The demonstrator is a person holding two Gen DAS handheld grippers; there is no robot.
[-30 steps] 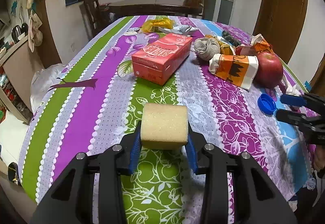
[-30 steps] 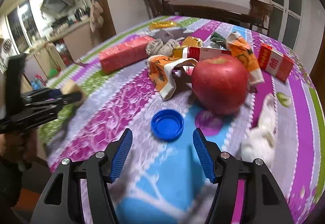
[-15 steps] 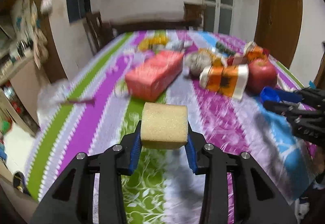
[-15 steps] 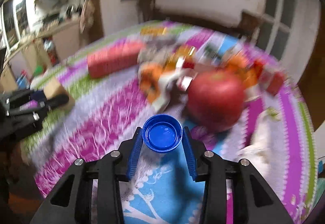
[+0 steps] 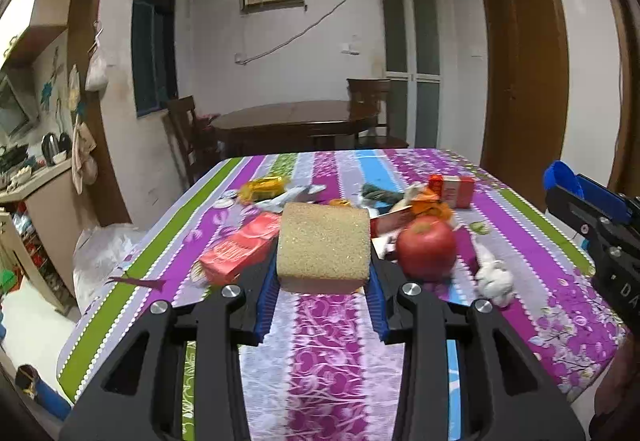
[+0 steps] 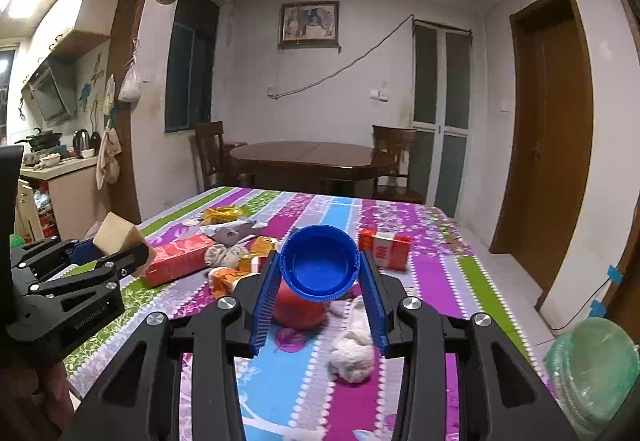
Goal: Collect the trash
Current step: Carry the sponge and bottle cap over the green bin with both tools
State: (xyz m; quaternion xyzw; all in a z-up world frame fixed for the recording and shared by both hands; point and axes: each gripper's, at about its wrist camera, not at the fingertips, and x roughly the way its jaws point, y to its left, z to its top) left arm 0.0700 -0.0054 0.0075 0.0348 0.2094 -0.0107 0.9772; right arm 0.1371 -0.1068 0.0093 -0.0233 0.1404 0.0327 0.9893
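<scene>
Both grippers are up off the table and both are carrying something. The left gripper has its blue pads pressed on the two sides of a yellow sponge block, jaws at a moderate width, the block held clear above the striped tablecloth. From the right wrist view the same sponge shows at the left, angled between the black fingers, out past the table's left edge.

The right gripper has a blue bottle cap pinched between its ribbed pads, hollow side turned toward the camera. Its jaws have just been closing, and the cap is the thing between them, lifted above the cloth. In the left wrist view that cap peeks out at the far right, beyond the table's right edge.

Down on the table the rest of the litter waits. A red apple sits near the middle, just beside a crumpled white tissue toward the right edge. A long red carton lies toward the left side, partly behind the sponge. A small red-and-white box stands further back on the right. Orange wrappers are bunched behind the apple, and a yellow wrapper lies toward the far left corner. A grey wad rests beside the carton, seen from the right wrist.

Off the table's right edge, low in the right wrist view, a green bag sits on the floor.
</scene>
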